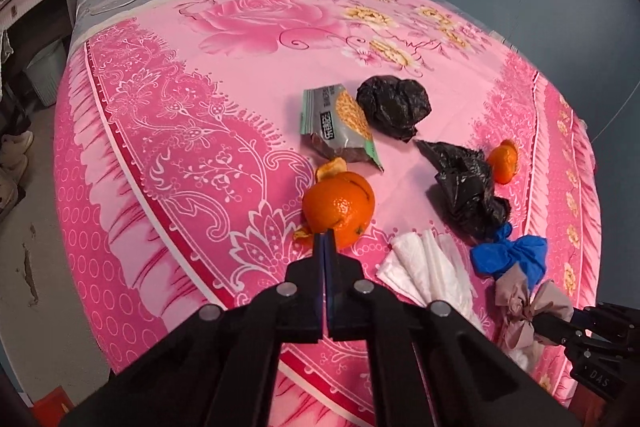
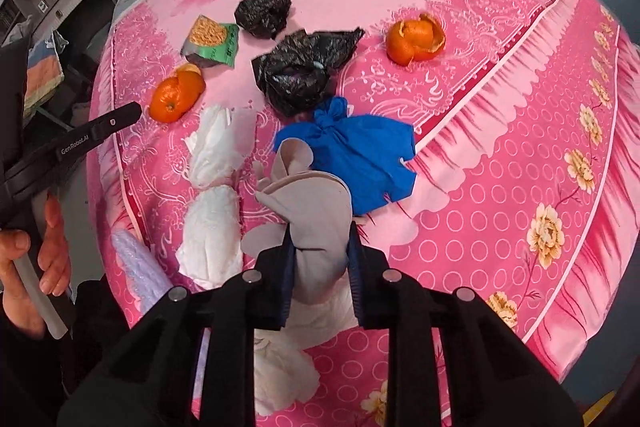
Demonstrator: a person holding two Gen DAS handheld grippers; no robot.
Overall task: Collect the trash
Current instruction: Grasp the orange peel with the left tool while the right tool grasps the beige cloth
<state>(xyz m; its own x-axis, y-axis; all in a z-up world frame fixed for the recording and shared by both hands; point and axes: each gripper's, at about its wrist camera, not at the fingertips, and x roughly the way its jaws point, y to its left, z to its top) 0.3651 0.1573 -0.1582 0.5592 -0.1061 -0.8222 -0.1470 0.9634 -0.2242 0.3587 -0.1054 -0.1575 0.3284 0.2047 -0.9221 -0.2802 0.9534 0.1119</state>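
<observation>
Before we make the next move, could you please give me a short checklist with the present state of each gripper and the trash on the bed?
1. Right gripper closed on the grey knotted bag: ok, the bag sits pinched between its fingers.
2. Left gripper gripping the orange peel: cannot tell; it is shut right at the peel's near edge.
3. Blue knotted bag clear of the grey bag: not ok, they overlap.
4. White tissue collected: not ok, it lies on the bedsheet.
5. Snack wrapper and second peel collected: not ok.
6. Bin in reach: cannot tell.
</observation>
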